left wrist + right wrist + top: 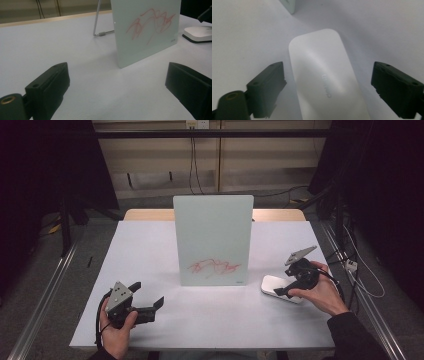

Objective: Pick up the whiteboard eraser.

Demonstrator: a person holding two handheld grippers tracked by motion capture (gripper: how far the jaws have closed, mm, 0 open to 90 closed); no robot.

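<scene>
right gripper view: white eraser [327, 82] lies between spread jaws, touching neither.

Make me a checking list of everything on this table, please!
Surface: white table, wooden strip at the far edge.
Job's things: white eraser lies flat between the right gripper's fingers, with gaps on both sides; upright whiteboard on a wire stand carries red scribbles.
Clutter: nothing seen.
Grippers: right gripper sits over the eraser, not pressing it; left gripper open near the table's front left, nothing between its fingers.
Cables: a black cable trails from each gripper; more hang down the back wall and lie on the floor at right.
Surroundings: dark curtains both sides, metal rails along the floor.
</scene>
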